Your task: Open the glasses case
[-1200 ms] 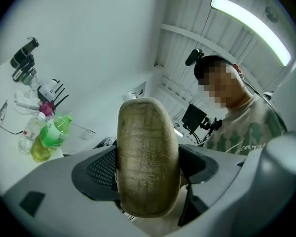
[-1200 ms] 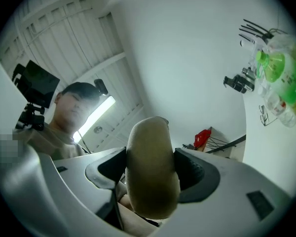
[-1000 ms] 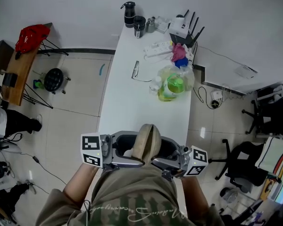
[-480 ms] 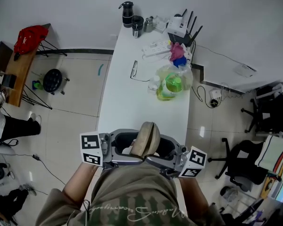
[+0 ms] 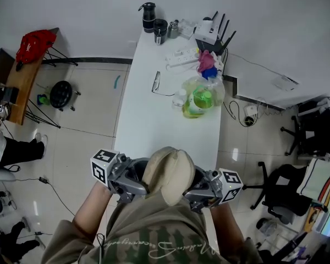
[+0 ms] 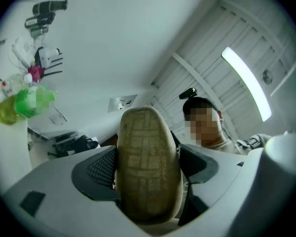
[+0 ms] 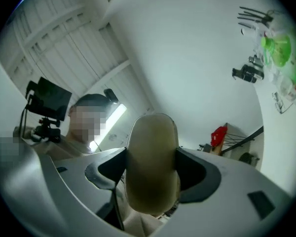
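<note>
Right now I have the glasses case (image 5: 168, 174) caught between both tools, one at each end, held up close to my chest over the near end of the white desk (image 5: 154, 122). My left tool (image 5: 138, 183) has its jaws closed in on the case, the dark pads (image 6: 99, 171) pressing against either side of the tan, woven-looking end that fills the gap between them in the left gripper view. My right tool (image 5: 193, 190) does the same at the other end: in the right gripper view the smooth beige end of the case sits wedged between the two jaws, touching both. From the head view the case lies crosswise between the tools, with a line running along its top; I cannot tell whether the lid has parted from the base. Ahead of the tools, farther along the desk, a pair of glasses (image 5: 158, 82) lies toward the left edge, and a clear bag with a green bottle (image 5: 200, 100) sits to the right of it. Well beyond those, at the far end, stand a black bottle (image 5: 149, 16), a white power strip (image 5: 182, 57) and a router (image 5: 211, 33) with black antennas.
</note>
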Motion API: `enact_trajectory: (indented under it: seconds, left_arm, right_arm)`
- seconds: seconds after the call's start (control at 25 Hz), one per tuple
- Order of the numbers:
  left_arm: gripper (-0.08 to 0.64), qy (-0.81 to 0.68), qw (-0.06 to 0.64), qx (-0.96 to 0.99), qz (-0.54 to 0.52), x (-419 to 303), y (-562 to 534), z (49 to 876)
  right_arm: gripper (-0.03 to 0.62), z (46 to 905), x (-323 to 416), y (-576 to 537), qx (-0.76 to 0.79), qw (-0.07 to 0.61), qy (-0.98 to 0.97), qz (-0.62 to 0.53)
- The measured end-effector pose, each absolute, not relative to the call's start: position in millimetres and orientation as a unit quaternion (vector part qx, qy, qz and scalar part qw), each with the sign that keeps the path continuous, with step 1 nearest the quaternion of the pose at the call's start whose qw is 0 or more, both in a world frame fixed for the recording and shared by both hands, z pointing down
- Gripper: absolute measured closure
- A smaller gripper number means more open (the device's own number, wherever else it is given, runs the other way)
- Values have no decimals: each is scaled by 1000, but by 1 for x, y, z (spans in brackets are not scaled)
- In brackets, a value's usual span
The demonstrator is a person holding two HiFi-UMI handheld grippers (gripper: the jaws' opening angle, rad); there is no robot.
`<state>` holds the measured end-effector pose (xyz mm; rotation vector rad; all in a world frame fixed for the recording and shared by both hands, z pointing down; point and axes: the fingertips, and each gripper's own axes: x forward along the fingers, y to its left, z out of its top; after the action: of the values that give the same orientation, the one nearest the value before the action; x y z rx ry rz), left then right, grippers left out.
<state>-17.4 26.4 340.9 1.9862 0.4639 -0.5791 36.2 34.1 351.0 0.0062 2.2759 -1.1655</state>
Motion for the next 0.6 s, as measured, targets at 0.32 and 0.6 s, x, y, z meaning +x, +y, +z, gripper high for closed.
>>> enact_trajectory:
  seconds: [0.32,0.6]
  left_arm:
    - [150,294,550,721,-302,-22,32,321]
    - [150,359,573,638,-369,-23,35,305]
  right_arm:
    - [276,336,52,43,111,393,777,-479]
    - [276,314,55,46,190,462,721,-481]
